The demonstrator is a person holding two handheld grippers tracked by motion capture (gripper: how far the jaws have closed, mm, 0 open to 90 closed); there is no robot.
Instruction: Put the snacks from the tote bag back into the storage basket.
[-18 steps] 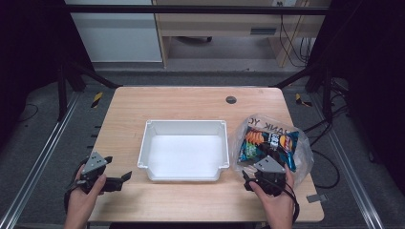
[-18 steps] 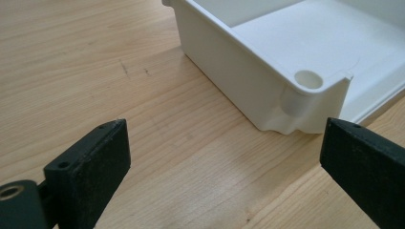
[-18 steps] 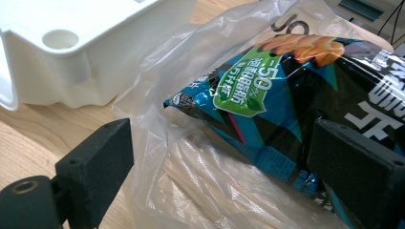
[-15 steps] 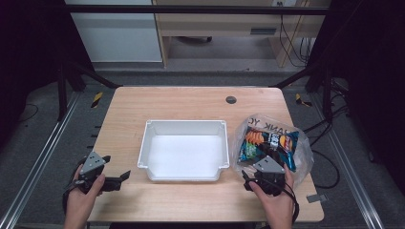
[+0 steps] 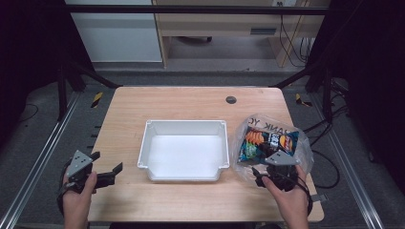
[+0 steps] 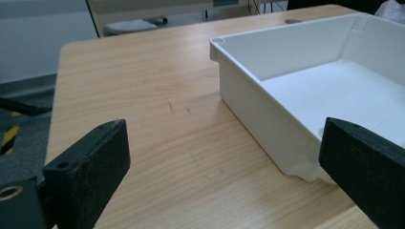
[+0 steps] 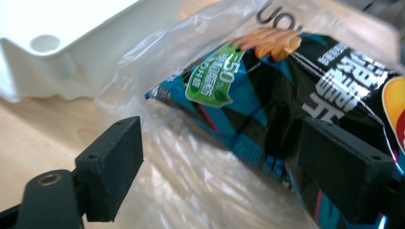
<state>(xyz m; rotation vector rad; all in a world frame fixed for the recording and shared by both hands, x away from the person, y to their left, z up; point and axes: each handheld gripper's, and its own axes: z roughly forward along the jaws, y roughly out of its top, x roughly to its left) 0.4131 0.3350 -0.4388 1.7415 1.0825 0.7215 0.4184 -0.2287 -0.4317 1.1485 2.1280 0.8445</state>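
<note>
Right gripper (image 7: 219,167): jaws apart, poised over the near edge of the clear plastic bag (image 5: 248,164), pads not pressing it.
Snack: blue-and-black crisp packet (image 7: 296,95) inside that bag, just right of the white rectangular plastic tray (image 5: 184,125).
Left gripper (image 5: 106,168): jaws wide apart, empty, near the wooden table (image 5: 191,98)'s left edge.

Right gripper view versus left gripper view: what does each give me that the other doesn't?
Right gripper view alone: the black-and-teal snack packet inside the clear plastic bag, with the open right gripper over the bag, pads not pressing.
Left gripper view alone: the open left gripper with nothing between its jaws, and the tray's bare inside.
Shared: the white plastic tray and the light wooden table.
</note>
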